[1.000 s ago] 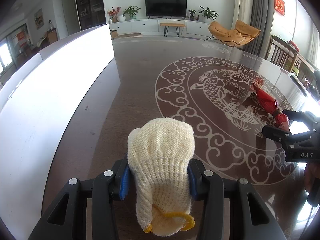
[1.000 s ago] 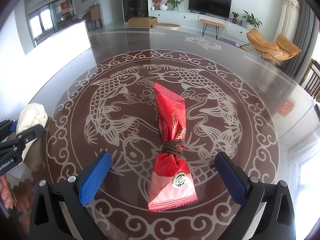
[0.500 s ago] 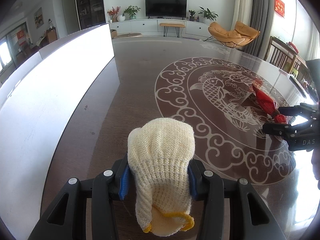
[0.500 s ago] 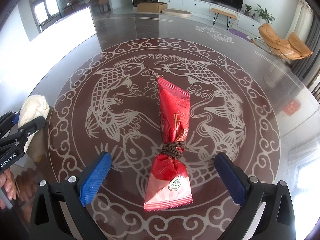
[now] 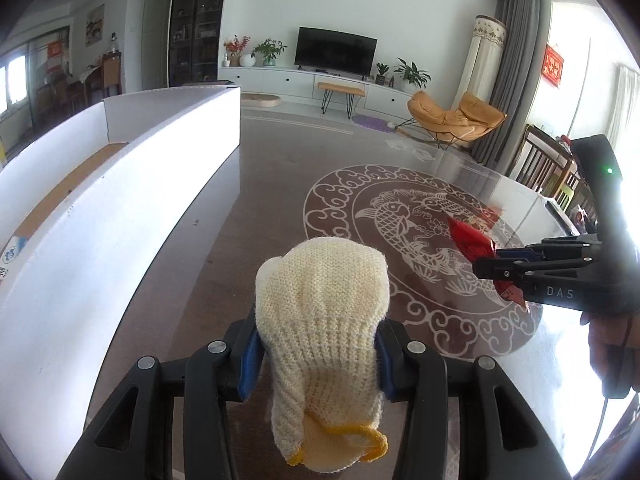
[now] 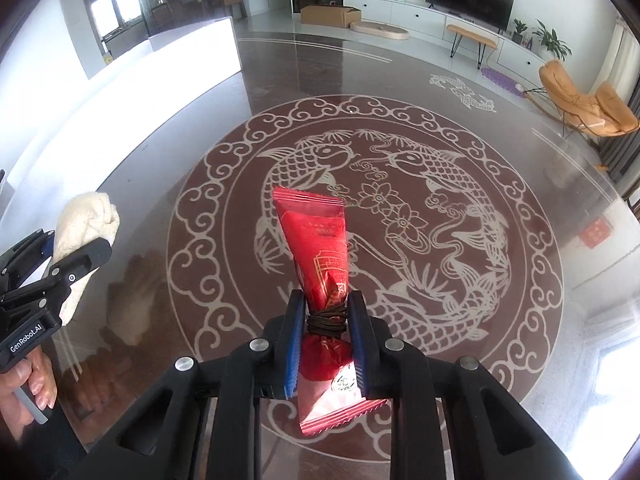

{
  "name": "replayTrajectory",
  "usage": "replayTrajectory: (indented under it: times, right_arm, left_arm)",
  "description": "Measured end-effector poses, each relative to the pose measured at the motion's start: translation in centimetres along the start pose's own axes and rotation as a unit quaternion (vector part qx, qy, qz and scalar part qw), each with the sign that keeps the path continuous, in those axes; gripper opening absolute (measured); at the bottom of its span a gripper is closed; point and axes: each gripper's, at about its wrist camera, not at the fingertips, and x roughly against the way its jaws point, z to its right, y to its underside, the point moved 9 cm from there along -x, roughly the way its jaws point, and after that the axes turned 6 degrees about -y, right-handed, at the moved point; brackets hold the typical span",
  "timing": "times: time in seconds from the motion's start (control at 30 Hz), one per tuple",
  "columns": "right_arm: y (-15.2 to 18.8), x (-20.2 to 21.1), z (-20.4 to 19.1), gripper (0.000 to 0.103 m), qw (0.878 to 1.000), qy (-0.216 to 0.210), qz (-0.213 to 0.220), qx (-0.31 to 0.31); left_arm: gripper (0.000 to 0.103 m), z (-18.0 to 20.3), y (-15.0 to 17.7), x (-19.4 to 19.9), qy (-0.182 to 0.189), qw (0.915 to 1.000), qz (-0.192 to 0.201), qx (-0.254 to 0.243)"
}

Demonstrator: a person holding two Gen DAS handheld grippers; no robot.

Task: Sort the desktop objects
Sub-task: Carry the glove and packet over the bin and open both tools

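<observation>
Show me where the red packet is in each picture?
Left wrist view: the red packet is at the right edge, sticking out of the right gripper.
Right wrist view: the packet is at bottom centre, pinched at its string-tied waist between the blue fingers.
Shared landmark: the fish pattern on the table shows in both views, behind the packet.

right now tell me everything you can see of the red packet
The red packet is a glossy foil-like wrapper with crimped, serrated ends, gold print and a round seal near its lower end. Dark cord is wound round its pinched waist. The right gripper is shut on that waist, holding it tilted up over the patterned table; the left view shows it too.
</observation>
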Motion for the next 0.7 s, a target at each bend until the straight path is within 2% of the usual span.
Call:
replayTrajectory:
  times: [0.1, 0.17, 0.27, 0.33, 0.43, 0.53, 0.7]
  right_arm:
    - [-3.1, 2.0, -3.6, 0.022, 0.999, -0.023, 0.029, 0.02]
    - [-5.8, 3.1, -6.9, 0.022, 0.997, -0.043, 0.05, 0.036]
    - [-9.7, 4.1, -12.4, 0.022, 0.992, -0.084, 0.075, 0.058]
    - [-12.3, 4.1, -16.7, 0.022, 0.987, -0.111, 0.086, 0.074]
    - [-15.2, 3.5, -23.7, 0.022, 0.979, -0.153, 0.093, 0.098]
    - [-16.9, 1.0, -29.9, 0.023, 0.973, -0.18, 0.079, 0.118]
    - [-17.6, -6.0, -35.8, 0.023, 0.975, -0.188, 0.027, 0.118]
  left_arm:
    - [0.045, -2.1, -2.2, 3.3, -0.002, 0.9991, 0.026, 0.032]
    - [0.045, -4.8, -4.2, 5.3, -0.011, 0.9975, 0.042, 0.055]
    - [0.045, -10.6, -6.9, 7.7, -0.044, 0.9937, 0.06, 0.083]
    - [0.045, -15.0, -8.3, 8.5, -0.082, 0.9902, 0.063, 0.094]
    - [0.045, -21.4, -8.8, 8.2, -0.128, 0.9836, 0.044, 0.119]
    - [0.045, -26.6, -8.0, 6.4, -0.159, 0.9768, 0.005, 0.143]
    - [0.045, -30.0, -5.5, 2.7, -0.166, 0.9709, -0.055, 0.164]
